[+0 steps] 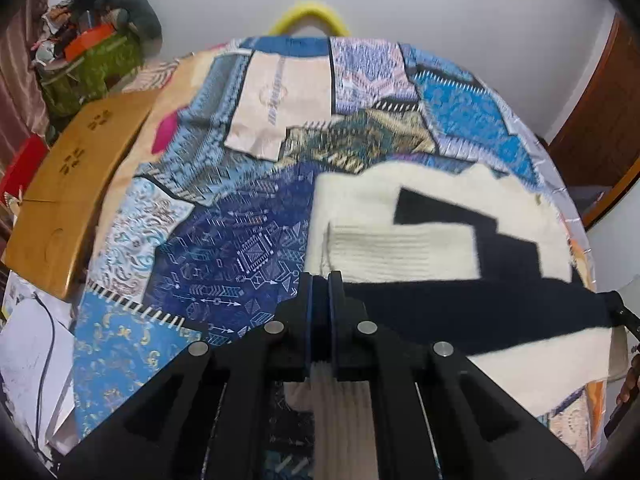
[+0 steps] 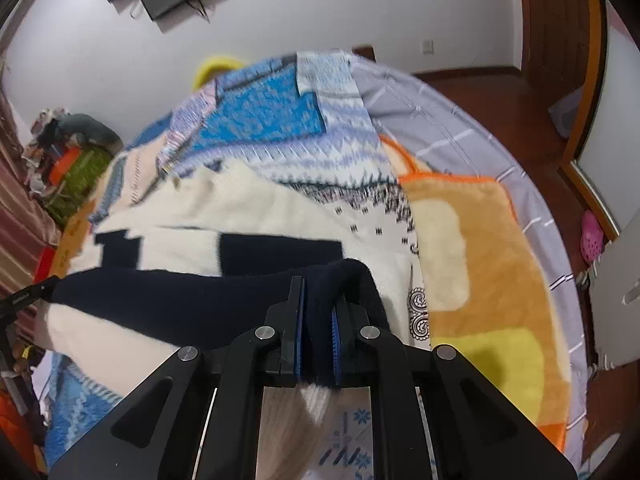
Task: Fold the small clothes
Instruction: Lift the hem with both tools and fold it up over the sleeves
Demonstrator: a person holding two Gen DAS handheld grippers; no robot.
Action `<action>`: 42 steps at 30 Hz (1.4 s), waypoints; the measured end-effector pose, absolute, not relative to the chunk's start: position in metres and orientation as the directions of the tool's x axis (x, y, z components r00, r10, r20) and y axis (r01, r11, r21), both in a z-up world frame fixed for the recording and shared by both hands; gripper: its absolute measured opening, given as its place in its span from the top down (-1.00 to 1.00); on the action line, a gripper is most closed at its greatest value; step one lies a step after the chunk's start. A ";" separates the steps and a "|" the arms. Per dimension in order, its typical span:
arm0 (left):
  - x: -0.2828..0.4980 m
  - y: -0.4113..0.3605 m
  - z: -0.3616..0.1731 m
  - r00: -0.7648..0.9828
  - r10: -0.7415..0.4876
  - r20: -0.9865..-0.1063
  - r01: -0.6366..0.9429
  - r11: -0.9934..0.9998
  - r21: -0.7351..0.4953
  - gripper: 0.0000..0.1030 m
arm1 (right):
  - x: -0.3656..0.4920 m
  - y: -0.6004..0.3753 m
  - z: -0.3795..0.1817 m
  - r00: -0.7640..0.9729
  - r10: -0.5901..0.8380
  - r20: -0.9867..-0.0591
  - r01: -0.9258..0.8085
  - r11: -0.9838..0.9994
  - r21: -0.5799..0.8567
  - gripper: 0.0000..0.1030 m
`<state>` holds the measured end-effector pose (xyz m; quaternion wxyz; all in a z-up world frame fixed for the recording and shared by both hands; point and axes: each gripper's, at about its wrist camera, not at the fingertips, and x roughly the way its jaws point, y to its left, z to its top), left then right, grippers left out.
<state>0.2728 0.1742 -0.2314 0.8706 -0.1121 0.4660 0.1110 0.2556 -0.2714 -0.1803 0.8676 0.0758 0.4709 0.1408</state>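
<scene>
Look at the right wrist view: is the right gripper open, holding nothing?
No: the right gripper is shut on the dark navy band of the cream and navy knitted sweater, which bunches between its blue-padded fingers.

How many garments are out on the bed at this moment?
1: a cream and navy knit sweater lies on the patchwork bedspread. The left gripper and right gripper each pinch its near edge. Others may be hidden beneath it.

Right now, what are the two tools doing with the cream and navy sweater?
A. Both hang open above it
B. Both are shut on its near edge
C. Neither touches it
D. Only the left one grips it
B. The left tool pinches the sweater and the right tool clamps its navy edge.
</scene>
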 end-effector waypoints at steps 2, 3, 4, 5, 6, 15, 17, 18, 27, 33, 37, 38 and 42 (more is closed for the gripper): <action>0.276 0.173 -0.238 0.536 0.094 -0.839 -0.289 0.954 -0.077 0.82 | 0.260 -0.269 -0.190 0.492 0.313 -0.813 -0.177 0.950 0.259 0.81; 0.278 0.172 -0.239 0.537 0.103 -0.838 -0.283 0.957 -0.064 0.80 | 0.261 -0.269 -0.193 0.483 0.312 -0.818 -0.179 0.950 0.256 0.81; 0.279 0.171 -0.240 0.538 0.110 -0.836 -0.276 0.960 -0.051 0.80 | 0.261 -0.269 -0.196 0.474 0.311 -0.824 -0.182 0.950 0.254 0.80; 0.280 0.169 -0.239 0.540 0.118 -0.833 -0.268 0.963 -0.037 0.79 | 0.261 -0.269 -0.197 0.469 0.310 -0.827 -0.183 0.950 0.252 0.80; 0.280 0.167 -0.239 0.541 0.128 -0.831 -0.261 0.965 -0.021 0.74 | 0.261 -0.270 -0.197 0.466 0.313 -0.828 -0.185 0.949 0.254 0.80; 0.268 0.174 -0.220 0.550 0.184 -0.815 -0.272 0.962 0.033 -0.14 | 0.251 -0.282 -0.177 0.465 0.314 -0.828 -0.185 0.949 0.256 0.56; 0.261 0.178 -0.213 0.561 0.185 -0.807 -0.283 0.959 0.022 -0.21 | 0.244 -0.285 -0.169 0.480 0.302 -0.824 -0.181 0.953 0.243 0.45; 0.258 0.180 -0.210 0.563 0.183 -0.806 -0.286 0.958 0.018 -0.23 | 0.241 -0.286 -0.166 0.488 0.295 -0.822 -0.179 0.955 0.237 0.36; 0.224 0.173 -0.193 0.572 0.152 -0.806 -0.248 0.969 0.006 -0.34 | 0.213 -0.302 -0.139 0.521 0.302 -0.799 -0.172 0.953 0.248 0.19; 0.209 0.162 -0.201 0.558 0.088 -0.825 -0.202 0.979 -0.031 -0.34 | 0.190 -0.300 -0.143 0.502 0.331 -0.799 -0.191 0.943 0.271 0.02; 0.204 0.157 -0.213 0.532 0.038 -0.846 -0.190 0.979 -0.075 -0.34 | 0.180 -0.295 -0.154 0.477 0.353 -0.805 -0.197 0.936 0.293 0.02; 0.203 0.157 -0.216 0.526 0.031 -0.850 -0.189 0.979 -0.081 -0.34 | 0.178 -0.294 -0.158 0.470 0.355 -0.808 -0.197 0.935 0.296 0.02; 0.199 0.154 -0.227 0.511 -0.003 -0.860 -0.188 0.975 -0.115 -0.34 | 0.174 -0.290 -0.173 0.443 0.364 -0.819 -0.194 0.931 0.309 0.02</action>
